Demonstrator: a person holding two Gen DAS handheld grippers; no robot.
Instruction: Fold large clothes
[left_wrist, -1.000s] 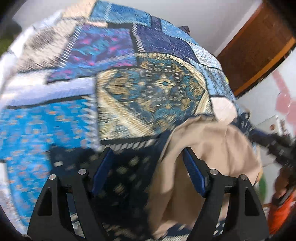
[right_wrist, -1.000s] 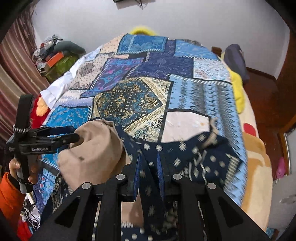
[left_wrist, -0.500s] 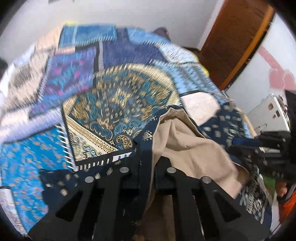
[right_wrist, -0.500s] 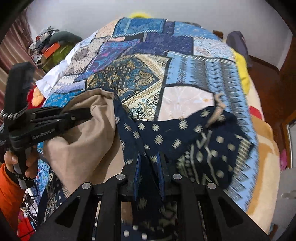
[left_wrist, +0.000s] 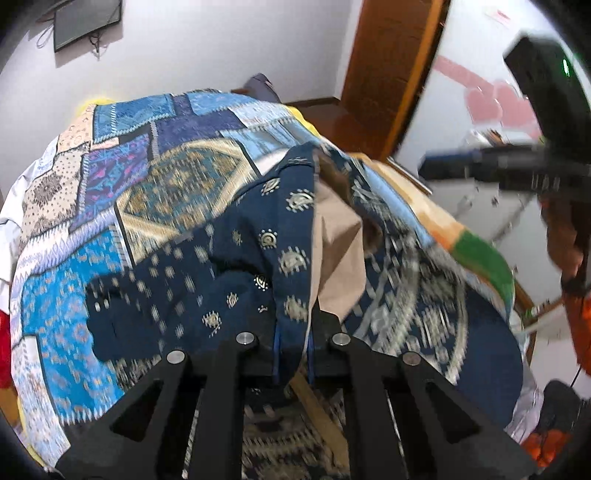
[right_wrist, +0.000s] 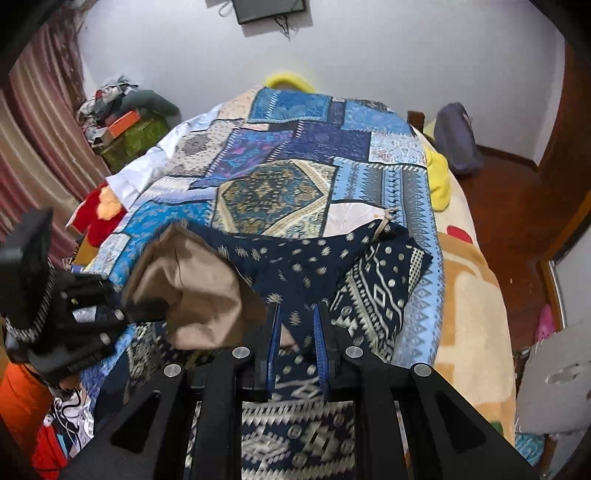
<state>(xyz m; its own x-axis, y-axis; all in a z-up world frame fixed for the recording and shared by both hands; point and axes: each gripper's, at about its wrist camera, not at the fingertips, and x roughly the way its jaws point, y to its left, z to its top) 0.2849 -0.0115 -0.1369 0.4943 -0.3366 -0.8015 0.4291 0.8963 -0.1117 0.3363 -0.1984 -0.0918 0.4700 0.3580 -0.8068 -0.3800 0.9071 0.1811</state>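
A patchwork bedspread (right_wrist: 295, 155) is spread over the bed. At lower centre of both views, a navy patterned garment (right_wrist: 295, 258) with tan lining (right_wrist: 192, 288) is clamped by the left tool (left_wrist: 293, 347) and right tool (right_wrist: 297, 343).

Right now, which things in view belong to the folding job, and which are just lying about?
In the job:
- navy patterned garment
- left gripper, shut on it
- right gripper, shut on it
- patchwork bedspread

Lying about:
- clutter pile
- grey bag
- yellow blanket
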